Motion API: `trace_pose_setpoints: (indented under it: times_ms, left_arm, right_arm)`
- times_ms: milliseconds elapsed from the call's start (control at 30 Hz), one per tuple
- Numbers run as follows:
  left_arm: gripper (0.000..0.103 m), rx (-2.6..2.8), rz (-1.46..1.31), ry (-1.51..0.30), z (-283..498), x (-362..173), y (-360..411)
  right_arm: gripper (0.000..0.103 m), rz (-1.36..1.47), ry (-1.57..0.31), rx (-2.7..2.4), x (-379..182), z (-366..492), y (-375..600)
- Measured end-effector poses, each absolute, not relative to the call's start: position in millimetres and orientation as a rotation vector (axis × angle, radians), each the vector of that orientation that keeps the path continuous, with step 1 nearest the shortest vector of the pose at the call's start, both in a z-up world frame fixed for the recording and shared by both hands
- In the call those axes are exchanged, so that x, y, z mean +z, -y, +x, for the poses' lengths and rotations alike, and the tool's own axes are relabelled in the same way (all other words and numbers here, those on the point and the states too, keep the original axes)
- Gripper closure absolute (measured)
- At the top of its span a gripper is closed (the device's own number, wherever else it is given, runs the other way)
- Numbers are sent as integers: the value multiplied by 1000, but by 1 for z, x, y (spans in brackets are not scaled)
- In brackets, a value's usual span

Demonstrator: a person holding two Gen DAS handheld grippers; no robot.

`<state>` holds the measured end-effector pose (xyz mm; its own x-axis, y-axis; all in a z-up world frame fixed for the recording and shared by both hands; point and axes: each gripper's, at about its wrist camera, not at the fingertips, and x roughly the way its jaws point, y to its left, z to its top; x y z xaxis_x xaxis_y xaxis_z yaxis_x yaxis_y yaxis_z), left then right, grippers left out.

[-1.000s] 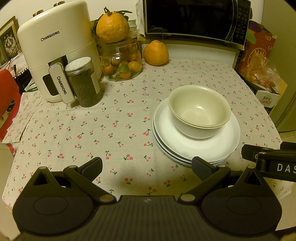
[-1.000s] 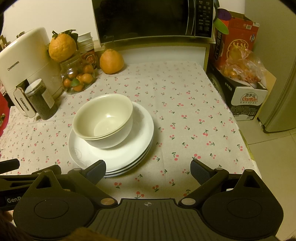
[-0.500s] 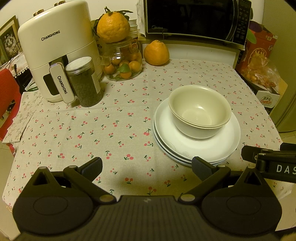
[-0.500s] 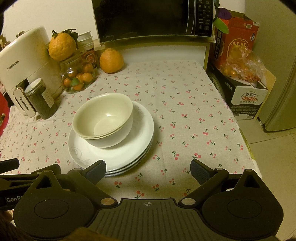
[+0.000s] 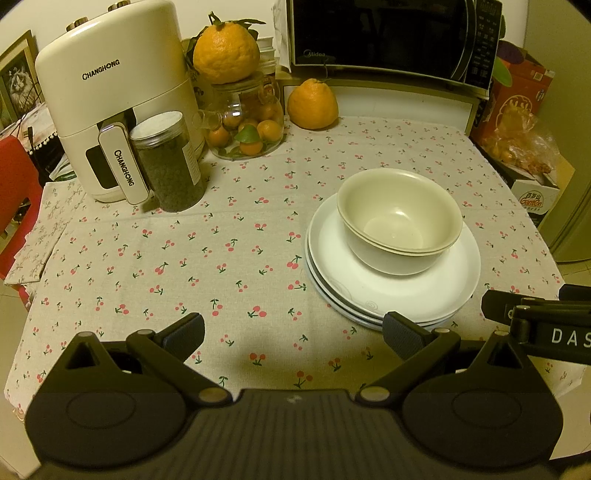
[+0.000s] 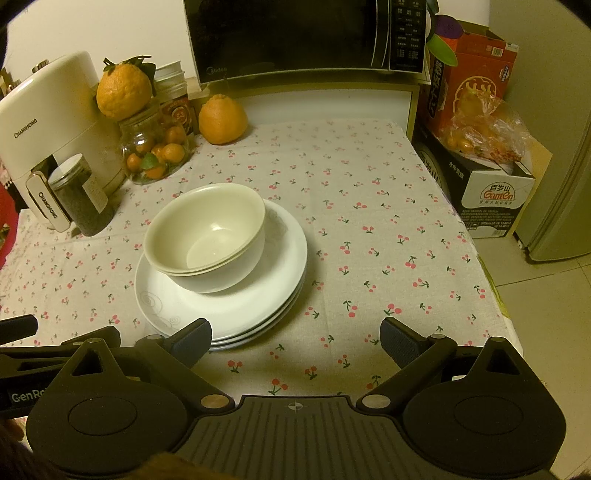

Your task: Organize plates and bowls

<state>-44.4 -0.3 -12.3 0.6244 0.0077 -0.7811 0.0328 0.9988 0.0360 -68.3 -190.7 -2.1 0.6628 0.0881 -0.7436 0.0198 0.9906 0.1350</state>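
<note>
Two cream bowls (image 5: 400,221) (image 6: 207,236) sit nested, one inside the other, on a stack of white plates (image 5: 369,295) (image 6: 236,314) on the cherry-print tablecloth. My left gripper (image 5: 293,332) hangs open near the table's front edge, left of the stack, holding nothing. Over the cloth just right of the stack my right gripper (image 6: 295,338) is open and empty; its left finger (image 6: 192,339) overlaps the plates' near rim in the view. Part of the right gripper's body (image 5: 535,325) shows in the left wrist view.
At the back left stand a white air fryer (image 5: 110,96), a dark-filled jar (image 5: 168,162) and a glass jar of small oranges (image 5: 247,125) topped by a large orange (image 5: 225,51). A microwave (image 5: 391,33) and another orange (image 5: 313,105) are behind. Boxes (image 6: 480,184) stand beyond the table's right edge.
</note>
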Motion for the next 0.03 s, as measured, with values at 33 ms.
trace_pose_setpoints:
  times_ms: [33]
  left_arm:
    - [0, -15, 49, -898, -44, -12, 1]
  right_arm:
    - [4, 135, -846, 39, -2, -68, 191]
